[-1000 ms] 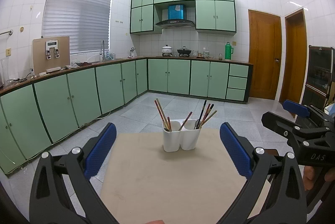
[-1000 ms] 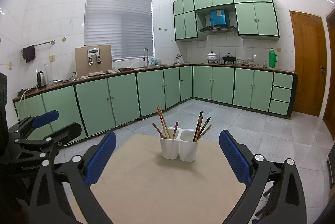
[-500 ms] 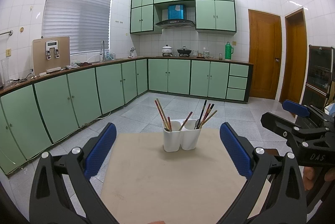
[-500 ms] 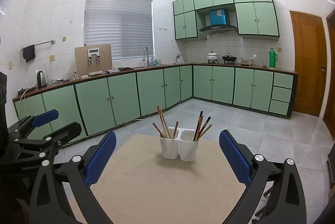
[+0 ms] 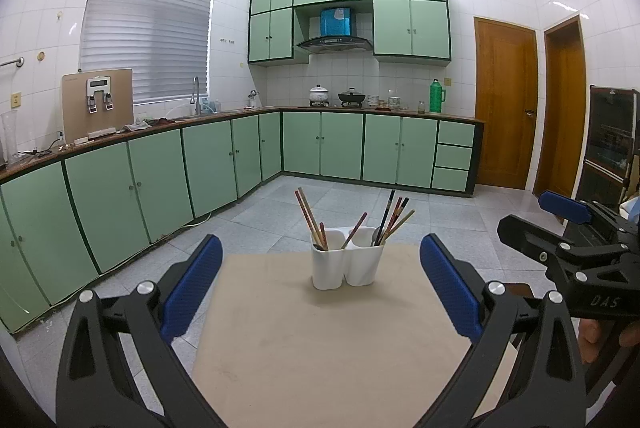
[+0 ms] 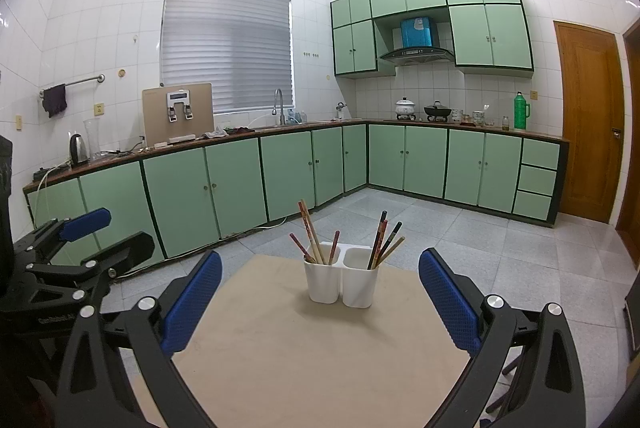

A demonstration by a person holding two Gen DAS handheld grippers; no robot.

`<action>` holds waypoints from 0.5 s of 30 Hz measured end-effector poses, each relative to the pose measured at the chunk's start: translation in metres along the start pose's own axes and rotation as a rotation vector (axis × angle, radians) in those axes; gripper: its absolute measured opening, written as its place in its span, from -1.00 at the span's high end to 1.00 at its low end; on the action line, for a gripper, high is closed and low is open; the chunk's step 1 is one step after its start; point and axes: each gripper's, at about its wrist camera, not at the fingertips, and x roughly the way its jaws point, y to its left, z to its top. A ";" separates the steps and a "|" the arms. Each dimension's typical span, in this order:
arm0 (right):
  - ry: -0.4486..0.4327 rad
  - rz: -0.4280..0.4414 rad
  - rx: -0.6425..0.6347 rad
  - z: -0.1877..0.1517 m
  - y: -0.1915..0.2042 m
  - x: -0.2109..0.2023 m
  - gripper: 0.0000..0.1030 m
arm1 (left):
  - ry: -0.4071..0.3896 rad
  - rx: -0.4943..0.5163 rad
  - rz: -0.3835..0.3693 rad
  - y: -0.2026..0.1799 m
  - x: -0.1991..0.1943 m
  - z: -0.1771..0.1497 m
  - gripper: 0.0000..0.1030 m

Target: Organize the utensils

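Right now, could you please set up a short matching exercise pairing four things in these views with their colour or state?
Column one:
1. utensil holder
2. thermos
3. left gripper
4. table

Column two:
A. green, on the far counter
B. open, holding nothing
C. beige, bearing the holder
D. white, two compartments with chopsticks standing in them

Pairs: 1-D, 2-A, 3-B, 4-C.

Bare table before holder
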 end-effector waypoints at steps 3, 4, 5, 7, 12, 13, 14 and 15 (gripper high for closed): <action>0.000 0.000 0.000 0.000 0.000 0.000 -0.88 | 0.001 -0.002 -0.002 -0.001 0.000 0.000 -0.87; 0.000 0.000 0.000 0.000 0.000 0.000 -0.88 | 0.002 -0.003 -0.003 0.000 0.000 0.000 -0.87; 0.001 0.000 0.001 0.000 0.000 0.000 -0.88 | 0.002 -0.003 -0.003 0.000 0.001 0.000 -0.87; 0.002 -0.001 0.000 0.000 0.000 0.000 -0.88 | 0.003 -0.003 -0.003 0.000 0.001 0.000 -0.87; 0.002 -0.001 0.000 0.000 -0.001 0.001 -0.88 | 0.004 -0.002 -0.003 0.000 0.002 0.000 -0.87; 0.003 -0.001 0.001 0.000 -0.001 0.001 -0.88 | 0.004 -0.002 -0.003 0.000 0.002 0.000 -0.87; 0.004 -0.001 0.002 -0.001 -0.001 0.001 -0.88 | 0.005 -0.001 -0.002 0.000 0.002 0.000 -0.87; 0.005 -0.002 0.003 -0.003 -0.002 0.002 -0.88 | 0.005 -0.002 -0.003 0.000 0.002 0.000 -0.87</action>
